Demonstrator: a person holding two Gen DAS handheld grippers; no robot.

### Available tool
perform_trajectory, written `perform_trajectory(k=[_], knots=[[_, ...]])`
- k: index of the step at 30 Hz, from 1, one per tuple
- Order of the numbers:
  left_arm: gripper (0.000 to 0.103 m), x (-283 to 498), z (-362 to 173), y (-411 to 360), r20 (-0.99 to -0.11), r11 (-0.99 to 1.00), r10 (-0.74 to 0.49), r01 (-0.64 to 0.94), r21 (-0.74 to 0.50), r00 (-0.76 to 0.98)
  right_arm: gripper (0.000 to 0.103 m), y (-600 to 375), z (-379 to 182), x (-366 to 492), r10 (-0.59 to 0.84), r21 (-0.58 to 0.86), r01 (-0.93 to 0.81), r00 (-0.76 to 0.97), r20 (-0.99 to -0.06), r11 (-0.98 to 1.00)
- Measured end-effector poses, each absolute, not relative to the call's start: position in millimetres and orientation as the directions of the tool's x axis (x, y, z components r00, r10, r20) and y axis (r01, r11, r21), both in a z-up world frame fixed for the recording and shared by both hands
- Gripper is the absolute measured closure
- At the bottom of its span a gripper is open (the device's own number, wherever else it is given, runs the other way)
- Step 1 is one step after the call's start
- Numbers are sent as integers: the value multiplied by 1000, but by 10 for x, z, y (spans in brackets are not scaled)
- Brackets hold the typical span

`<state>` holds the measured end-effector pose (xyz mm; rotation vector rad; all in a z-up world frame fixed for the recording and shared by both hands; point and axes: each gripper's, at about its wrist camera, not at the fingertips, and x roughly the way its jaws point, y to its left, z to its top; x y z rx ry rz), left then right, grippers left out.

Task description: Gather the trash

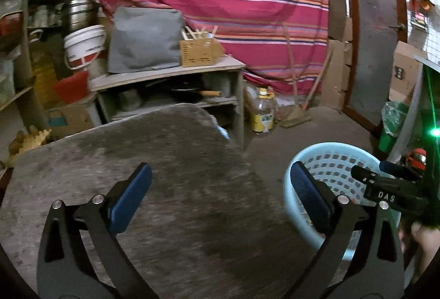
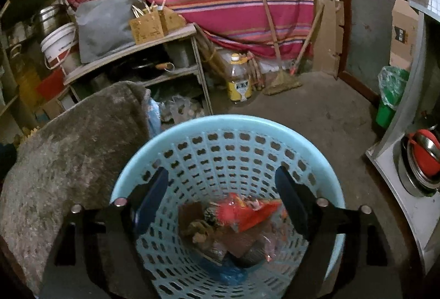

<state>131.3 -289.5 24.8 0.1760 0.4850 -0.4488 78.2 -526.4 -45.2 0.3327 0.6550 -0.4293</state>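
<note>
Grey stone slab (image 1: 132,178) beside blue basket (image 2: 228,128) on floor

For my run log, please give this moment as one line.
left hand-held gripper: open, empty, over table | right hand-held gripper: open, empty, above basket | trash: in basket

Trash (image 2: 236,222) in basket (image 2: 225,123) blurred, items hard to ID.

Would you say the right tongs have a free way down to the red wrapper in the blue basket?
Probably yes. The right tongs hang open over the basket, whose mouth is uncovered, and the red wrapper lies on top of the other trash, with nothing between it and the tongs.
</note>
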Motion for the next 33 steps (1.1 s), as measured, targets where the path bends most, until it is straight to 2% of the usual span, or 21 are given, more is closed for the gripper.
perform_trajectory(k=[7, 14, 17, 22, 28, 31, 33], knots=[[5, 1136, 385, -2197, -436, 916, -334, 397, 59, 836, 6, -5220, -445, 720, -321, 147, 528, 690, -649, 837], [5, 868, 422, -1498, -386, 945, -279, 323, 54, 879, 5, -4725, -241, 481, -390, 97, 534, 718, -577, 840], [5, 731, 365, -1190, -368, 957, -240, 282, 65, 898, 5, -4293, -109, 372, -375, 77, 478, 769, -518, 875], [5, 566, 191, -747, -373, 970, -187, 231, 75, 909, 4, -3736, -15, 206, -289, 133, 393, 831, -475, 910], [5, 370, 70, -315, -348, 986, -122, 153, 62, 929, 4, -3079, -122, 65, -241, 80, 313, 850, -468, 946], [5, 293, 21, -193, -347, 987, -126, 152, 49, 929, 4, -2769, -116, -13, -257, -7, 282, 862, -437, 959], [5, 254, -26, -110, -349, 989, -115, 142, 52, 930, 4, -2629, -119, -82, -245, -13, 264, 875, -417, 965]])
